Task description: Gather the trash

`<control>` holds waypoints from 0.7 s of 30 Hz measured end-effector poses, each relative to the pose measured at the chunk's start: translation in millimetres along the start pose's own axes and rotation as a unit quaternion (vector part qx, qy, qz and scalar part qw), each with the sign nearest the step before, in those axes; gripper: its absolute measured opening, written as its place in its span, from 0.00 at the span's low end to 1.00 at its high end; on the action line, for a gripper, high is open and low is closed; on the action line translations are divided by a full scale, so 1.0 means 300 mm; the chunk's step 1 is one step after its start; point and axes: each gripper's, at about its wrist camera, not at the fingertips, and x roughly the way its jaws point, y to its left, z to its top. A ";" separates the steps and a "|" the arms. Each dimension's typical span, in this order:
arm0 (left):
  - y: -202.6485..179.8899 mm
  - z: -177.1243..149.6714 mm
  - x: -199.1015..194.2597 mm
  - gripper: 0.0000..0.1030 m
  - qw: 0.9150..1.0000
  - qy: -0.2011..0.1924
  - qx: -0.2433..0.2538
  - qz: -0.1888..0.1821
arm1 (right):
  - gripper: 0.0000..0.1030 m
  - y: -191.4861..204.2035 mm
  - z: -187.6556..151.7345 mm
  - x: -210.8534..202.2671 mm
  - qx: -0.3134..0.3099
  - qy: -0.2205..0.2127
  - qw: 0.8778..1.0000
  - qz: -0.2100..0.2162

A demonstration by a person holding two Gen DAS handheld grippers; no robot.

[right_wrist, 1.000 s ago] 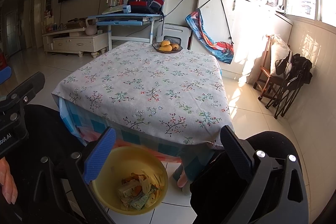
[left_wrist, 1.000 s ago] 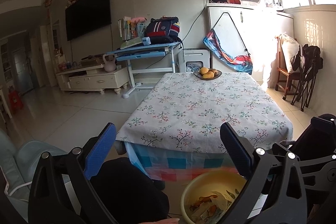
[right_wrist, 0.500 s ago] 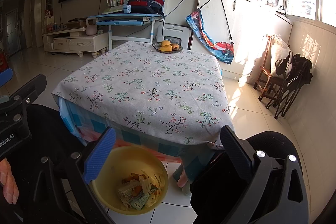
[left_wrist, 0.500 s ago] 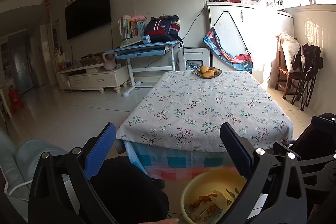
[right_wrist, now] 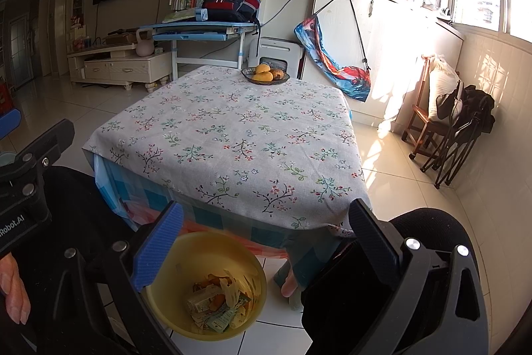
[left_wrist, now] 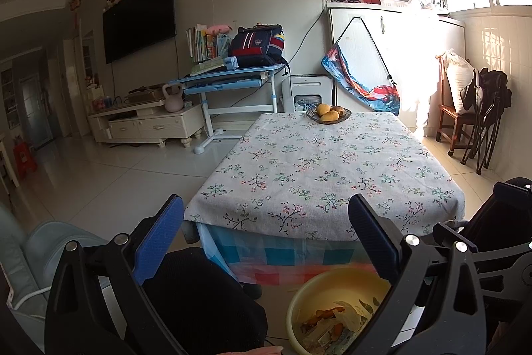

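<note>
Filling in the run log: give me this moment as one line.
left gripper: open, empty | right gripper: open, empty | yellow basin: on floor, holds trash | table: only fruit bowl

Your desk (right_wrist: 232,128) wears a floral cloth that hangs over its edges, with a blue checked layer showing below the near edge. A fruit bowl (right_wrist: 265,75) sits at the middle of the far edge. On the tiled floor (right_wrist: 415,188), just off the near edge, stands a yellow basin (right_wrist: 256,275) holding trash (right_wrist: 216,301).
</note>
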 end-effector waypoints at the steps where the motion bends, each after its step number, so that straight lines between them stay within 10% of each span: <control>1: 0.000 -0.003 0.001 0.93 1.000 0.000 0.001 0.000 | 0.93 0.000 0.000 0.000 0.000 0.000 1.000 0.000; 21: 0.005 -0.017 0.002 0.93 1.000 -0.002 0.000 -0.001 | 0.93 -0.005 0.015 -0.004 -0.009 0.002 1.000 0.003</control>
